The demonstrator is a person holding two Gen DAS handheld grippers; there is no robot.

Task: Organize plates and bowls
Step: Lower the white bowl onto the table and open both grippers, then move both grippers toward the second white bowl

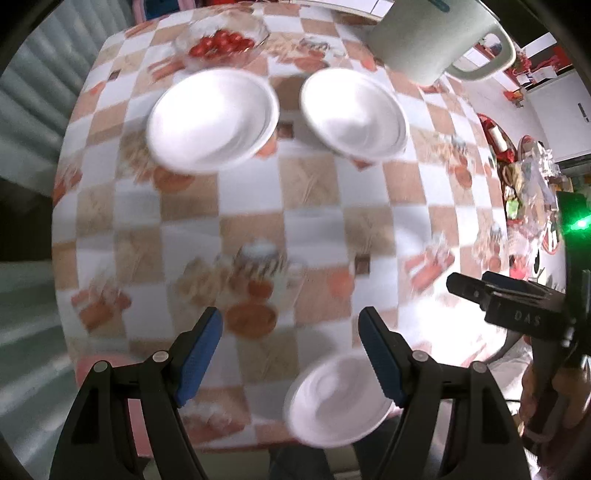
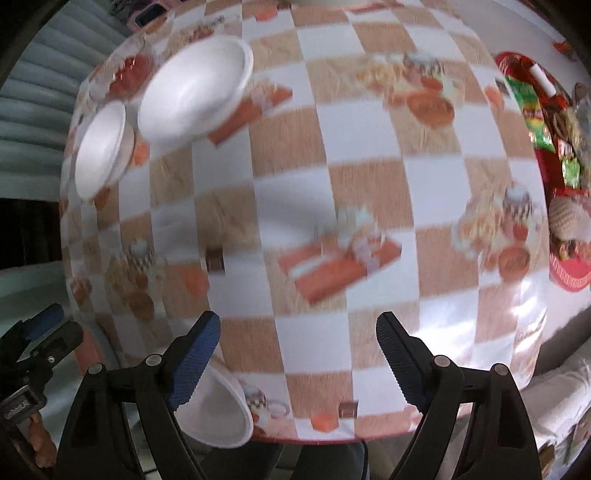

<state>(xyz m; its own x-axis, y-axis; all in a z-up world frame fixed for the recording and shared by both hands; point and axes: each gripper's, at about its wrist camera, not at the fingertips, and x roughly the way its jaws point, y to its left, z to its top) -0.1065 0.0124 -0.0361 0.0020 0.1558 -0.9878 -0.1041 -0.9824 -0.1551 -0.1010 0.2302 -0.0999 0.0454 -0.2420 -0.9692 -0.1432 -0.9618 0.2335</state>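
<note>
While both views are blurring with motion, the round table [image 1: 258, 206] is filling each of them, lying under a checked cloth of white and tan squares printed with food pictures. Near its far edge in the left wrist view, a large pale pitcher [image 1: 436, 33] with a handle is standing, just beside the far right rim. Two white bowls are sitting side by side toward the far edge, apart from each other: the left bowl [image 1: 212, 120] and the right bowl [image 1: 354, 114]; each seems to be showing a doubled rim, though the blur is making that uncertain. Behind the left bowl, a clear glass bowl of red fruit [image 1: 221, 42] is resting at the far edge. A third, smaller white bowl [image 1: 340, 398] is sitting at the near edge of the table, alone. At the right edge, a red tray of wrapped snacks [image 2: 554, 158] is lying. The left gripper [image 1: 290, 354] is hanging over the near edge with its blue-padded jaws spread wide and nothing between them. The right gripper [image 2: 297, 362] is likewise gaping wide and gripping nothing, pointing down at bare cloth.
</note>
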